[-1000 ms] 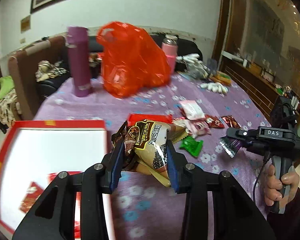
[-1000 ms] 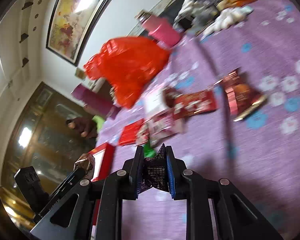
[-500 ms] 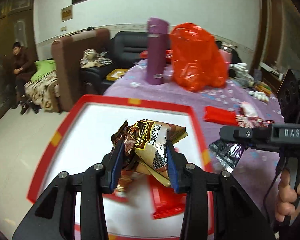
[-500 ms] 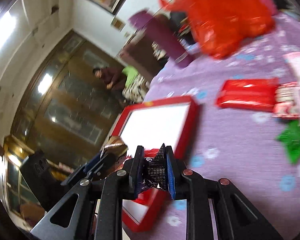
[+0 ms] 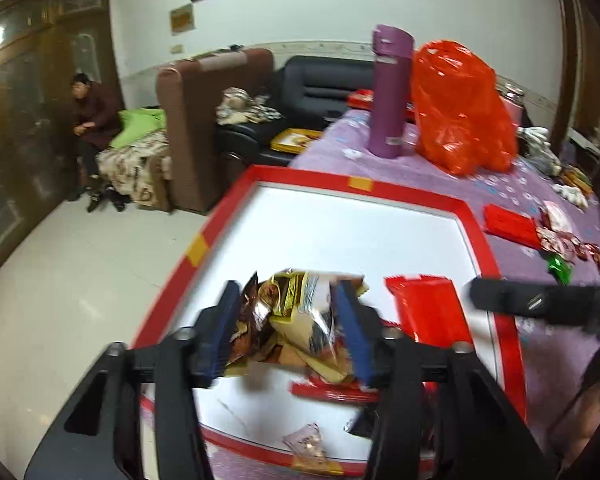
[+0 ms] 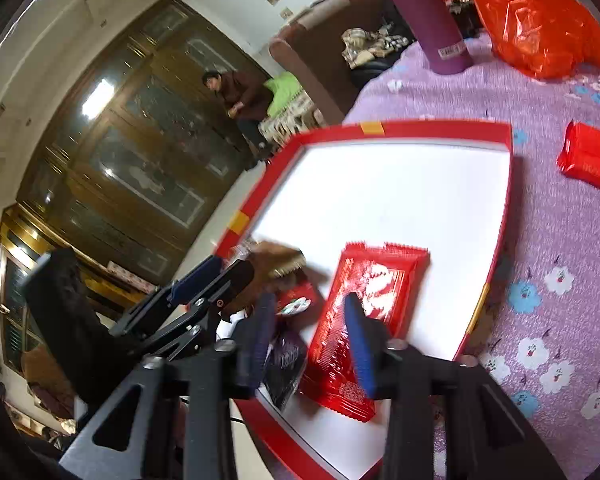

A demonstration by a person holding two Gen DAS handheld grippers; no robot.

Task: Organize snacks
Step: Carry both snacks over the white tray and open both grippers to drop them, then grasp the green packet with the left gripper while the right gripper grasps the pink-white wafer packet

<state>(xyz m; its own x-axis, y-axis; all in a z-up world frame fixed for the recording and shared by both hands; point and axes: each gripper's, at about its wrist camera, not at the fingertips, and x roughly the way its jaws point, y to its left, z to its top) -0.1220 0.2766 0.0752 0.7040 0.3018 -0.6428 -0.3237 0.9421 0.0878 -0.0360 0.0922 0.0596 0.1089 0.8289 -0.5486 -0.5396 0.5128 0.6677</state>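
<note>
My left gripper [image 5: 286, 328] has opened wide over the red-rimmed white tray [image 5: 360, 182]; the gold and brown snack packets [image 5: 296, 320] sit loosely between the spread fingers, blurred, and contact is unclear. My right gripper [image 6: 310, 340] is open above the tray's near corner [image 6: 504, 184]. A dark purple packet [image 6: 284, 364] lies just below its left finger. A large red packet [image 6: 364, 312] lies in the tray beneath it, also in the left wrist view [image 5: 428, 312].
On the purple flowered tablecloth [image 5: 532, 184] lie a red packet [image 5: 508, 224], more small snacks [image 5: 564, 240], a purple flask [image 5: 392, 92] and an orange plastic bag [image 5: 460, 108]. Sofas and a seated person [image 5: 92, 112] are beyond the table's left edge.
Both grippers have opened over the tray. The right one has let go of the dark purple packet, which now lies in the tray. The left jaws have spread around the snack packets.
</note>
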